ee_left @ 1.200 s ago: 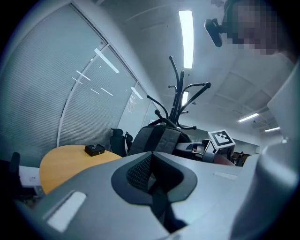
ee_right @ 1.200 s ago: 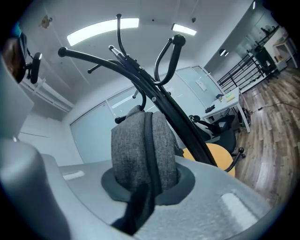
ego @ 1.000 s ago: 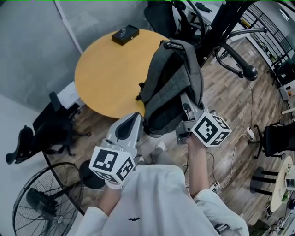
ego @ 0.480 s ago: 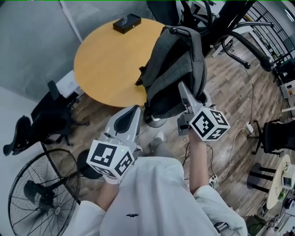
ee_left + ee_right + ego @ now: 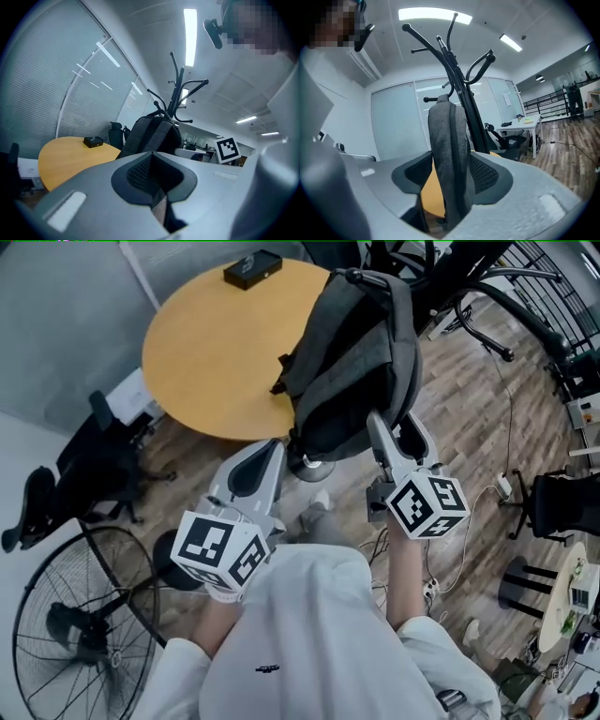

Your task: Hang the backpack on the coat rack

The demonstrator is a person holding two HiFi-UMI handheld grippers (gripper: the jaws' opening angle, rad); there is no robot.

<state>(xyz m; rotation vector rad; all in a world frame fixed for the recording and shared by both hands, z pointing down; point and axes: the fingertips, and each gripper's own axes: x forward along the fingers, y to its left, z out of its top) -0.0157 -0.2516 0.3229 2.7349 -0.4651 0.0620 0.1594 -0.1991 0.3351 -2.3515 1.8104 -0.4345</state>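
The grey backpack [image 5: 352, 362] hangs by its top loop from the black coat rack [image 5: 176, 89], beside the round table. In the right gripper view one grey strap [image 5: 450, 154] runs upright between the pads of my right gripper [image 5: 450, 187], with the rack [image 5: 454, 70] behind it. Its jaws are opening; a gap shows on the strap's left side. In the head view my right gripper [image 5: 396, 427] sits at the bag's lower right edge. My left gripper [image 5: 258, 465] hovers below the bag's lower left, apart from it, jaws together and empty. The backpack [image 5: 152, 133] lies ahead of it.
A round yellow table [image 5: 216, 352] carries a small black box [image 5: 251, 268]. A floor fan [image 5: 75, 634] stands at lower left, black office chairs [image 5: 94, 474] at left and behind the rack. Cables and a power strip [image 5: 511, 507] lie on the wooden floor at right.
My right gripper's jaws have spread from around the backpack strap and the hand has slid down along the bag. The left gripper barely shifted. The backpack stays hanging.
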